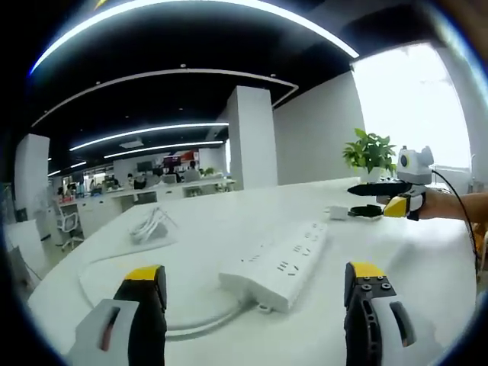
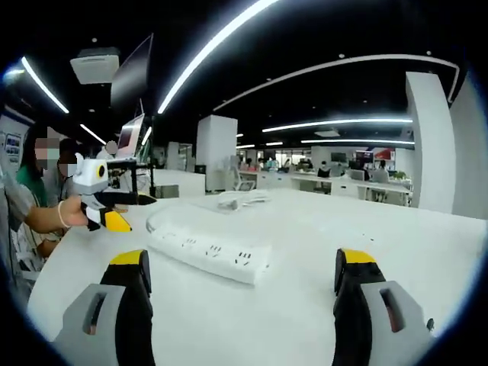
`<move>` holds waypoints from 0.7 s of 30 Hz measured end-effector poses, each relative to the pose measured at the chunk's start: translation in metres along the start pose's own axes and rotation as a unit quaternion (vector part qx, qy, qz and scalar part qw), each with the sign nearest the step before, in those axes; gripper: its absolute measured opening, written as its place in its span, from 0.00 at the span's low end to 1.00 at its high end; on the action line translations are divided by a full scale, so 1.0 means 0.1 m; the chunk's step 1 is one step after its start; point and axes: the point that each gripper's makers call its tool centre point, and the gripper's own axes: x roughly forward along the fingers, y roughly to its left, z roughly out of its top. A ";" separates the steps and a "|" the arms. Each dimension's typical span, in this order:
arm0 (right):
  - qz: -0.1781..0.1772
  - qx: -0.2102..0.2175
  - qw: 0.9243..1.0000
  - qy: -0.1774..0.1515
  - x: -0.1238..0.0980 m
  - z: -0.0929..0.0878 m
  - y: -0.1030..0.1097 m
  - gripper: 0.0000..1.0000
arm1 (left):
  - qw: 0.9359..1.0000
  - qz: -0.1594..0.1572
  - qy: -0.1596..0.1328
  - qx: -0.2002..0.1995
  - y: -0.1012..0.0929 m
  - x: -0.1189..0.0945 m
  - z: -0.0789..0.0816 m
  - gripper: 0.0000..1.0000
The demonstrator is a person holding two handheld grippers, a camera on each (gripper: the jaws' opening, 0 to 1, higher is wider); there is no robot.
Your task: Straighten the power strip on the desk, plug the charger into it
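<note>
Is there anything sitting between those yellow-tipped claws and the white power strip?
Nothing visible. In the left gripper view, bare desk lies between the open left hand-held gripper and the power strip; likewise ahead of the right hand-held gripper.

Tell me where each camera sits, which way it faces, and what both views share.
Left gripper view: rides the left hand-held gripper, jaws apart, facing along the power strip toward the charger and plant; the right hand-held gripper enters at right.
Right gripper view: rides the right hand-held gripper, jaws apart, facing the strip; the left hand-held gripper enters at left.
Shared: the strip, white desk, coiled cable.
</note>
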 end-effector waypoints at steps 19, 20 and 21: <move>0.023 0.019 0.999 0.037 0.28 -0.19 -0.01 1.00 | 0.998 -0.014 0.063 0.012 -0.06 0.15 -0.17 0.99; 0.025 0.021 0.999 0.041 0.30 -0.20 -0.02 1.00 | 0.998 -0.015 0.066 0.012 -0.06 0.15 -0.18 0.99; 0.026 0.021 0.999 0.043 0.31 -0.21 -0.02 1.00 | 0.997 -0.016 0.069 0.011 -0.06 0.16 -0.18 0.99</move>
